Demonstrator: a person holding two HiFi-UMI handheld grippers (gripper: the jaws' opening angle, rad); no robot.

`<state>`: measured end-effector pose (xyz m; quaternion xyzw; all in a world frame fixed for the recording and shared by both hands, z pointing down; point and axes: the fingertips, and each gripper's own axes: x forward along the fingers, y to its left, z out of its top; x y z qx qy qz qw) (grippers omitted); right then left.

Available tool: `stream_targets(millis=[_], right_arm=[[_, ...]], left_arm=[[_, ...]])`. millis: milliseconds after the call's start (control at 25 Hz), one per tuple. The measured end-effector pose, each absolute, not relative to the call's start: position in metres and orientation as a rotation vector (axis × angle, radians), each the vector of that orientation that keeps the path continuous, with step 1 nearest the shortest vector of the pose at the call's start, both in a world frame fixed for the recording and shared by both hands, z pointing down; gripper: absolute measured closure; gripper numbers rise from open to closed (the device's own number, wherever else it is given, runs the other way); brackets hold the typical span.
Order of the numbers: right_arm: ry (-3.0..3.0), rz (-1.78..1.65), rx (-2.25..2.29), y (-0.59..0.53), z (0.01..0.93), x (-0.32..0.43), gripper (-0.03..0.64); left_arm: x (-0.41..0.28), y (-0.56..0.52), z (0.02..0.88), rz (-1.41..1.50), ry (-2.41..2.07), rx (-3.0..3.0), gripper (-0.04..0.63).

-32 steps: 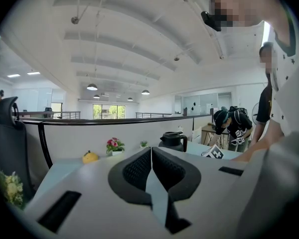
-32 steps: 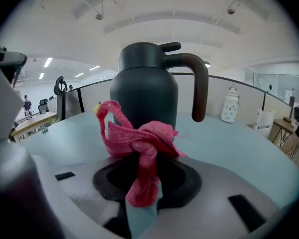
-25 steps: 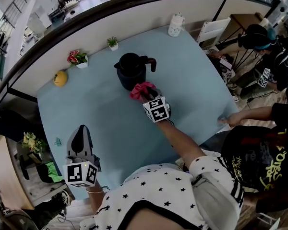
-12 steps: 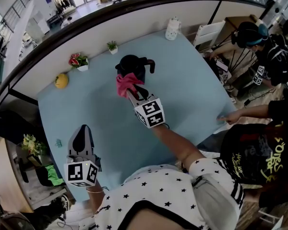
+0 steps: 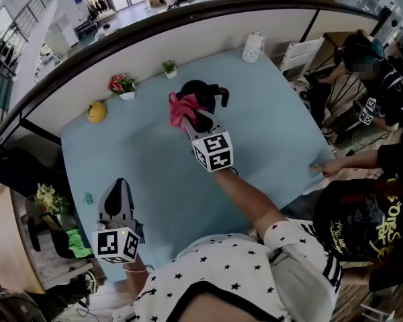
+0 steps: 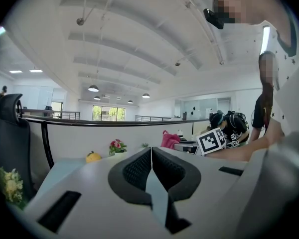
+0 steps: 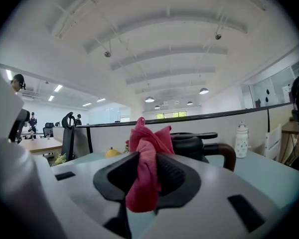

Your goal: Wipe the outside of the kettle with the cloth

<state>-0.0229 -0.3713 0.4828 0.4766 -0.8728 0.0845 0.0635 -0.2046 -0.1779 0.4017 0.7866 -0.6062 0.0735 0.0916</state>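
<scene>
Blue table (image 5: 141, 156), white partition (image 5: 201, 39) behind; kettle (image 5: 200, 91), cloth (image 5: 180, 106) in right gripper (image 7: 148, 171)

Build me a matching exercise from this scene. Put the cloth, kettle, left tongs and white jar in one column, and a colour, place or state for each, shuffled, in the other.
1. cloth
2. kettle
3. left tongs
4. white jar

A. shut, nothing between them
B. black, standing on the table
C. pink, clamped in the right tongs
D. at the table's far edge

Pairs: 1-C, 2-B, 3-A, 4-D
</scene>
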Motion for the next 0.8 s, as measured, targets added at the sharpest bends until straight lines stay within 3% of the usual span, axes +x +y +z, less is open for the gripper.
stream_targets(millis=[800], right_arm=[[-2.604,0.279,1.328,-0.372,0.519,-0.052,0.512]], left_arm=[[-0.209,-0.182,0.410,0.225,-1.805,2.309,0.565]])
